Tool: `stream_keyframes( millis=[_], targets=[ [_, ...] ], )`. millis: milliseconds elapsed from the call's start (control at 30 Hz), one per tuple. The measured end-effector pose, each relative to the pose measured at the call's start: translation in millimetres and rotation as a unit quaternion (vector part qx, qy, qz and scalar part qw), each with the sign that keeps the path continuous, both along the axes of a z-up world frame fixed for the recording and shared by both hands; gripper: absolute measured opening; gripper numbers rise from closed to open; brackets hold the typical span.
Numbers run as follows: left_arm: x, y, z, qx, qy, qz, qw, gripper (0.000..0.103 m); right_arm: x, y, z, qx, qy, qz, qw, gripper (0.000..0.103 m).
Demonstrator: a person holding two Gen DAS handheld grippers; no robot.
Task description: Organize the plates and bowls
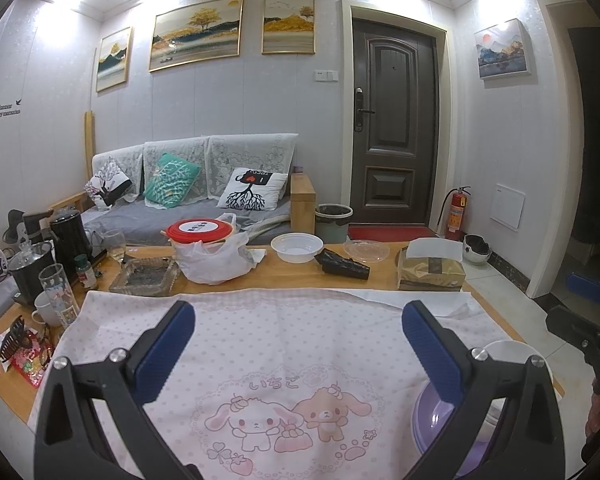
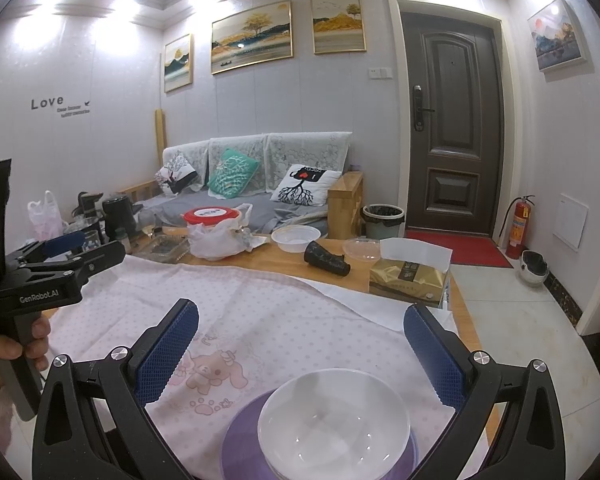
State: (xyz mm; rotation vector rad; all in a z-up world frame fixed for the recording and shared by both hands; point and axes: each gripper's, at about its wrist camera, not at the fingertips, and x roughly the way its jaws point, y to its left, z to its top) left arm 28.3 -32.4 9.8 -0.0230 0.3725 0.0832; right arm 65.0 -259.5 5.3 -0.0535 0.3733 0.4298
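Left gripper: fingers apart, empty, above pink cartoon cloth on wooden tabletop. Right gripper: fingers apart, empty, above white bowl. Bowl sits in purple plate, at cloth's near right corner. Tissue box: far right of tabletop.

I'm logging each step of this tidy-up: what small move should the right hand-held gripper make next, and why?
Probably ease the right hand-held gripper back and away. Its fingers are open and hold nothing, and the white bowl already sits in the purple plate on the pink cloth, so the stack looks done.
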Motion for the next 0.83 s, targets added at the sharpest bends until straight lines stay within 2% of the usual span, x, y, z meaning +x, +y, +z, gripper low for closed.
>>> stream_keyframes(
  millis=[833],
  targets=[
    [0.2, 0.8, -0.6, 0.000, 0.001, 0.003, 1.0000, 0.103, -0.1, -1.4, 0.0, 0.002, 0.001, -0.002, 1.000, 0.102]
  ],
)
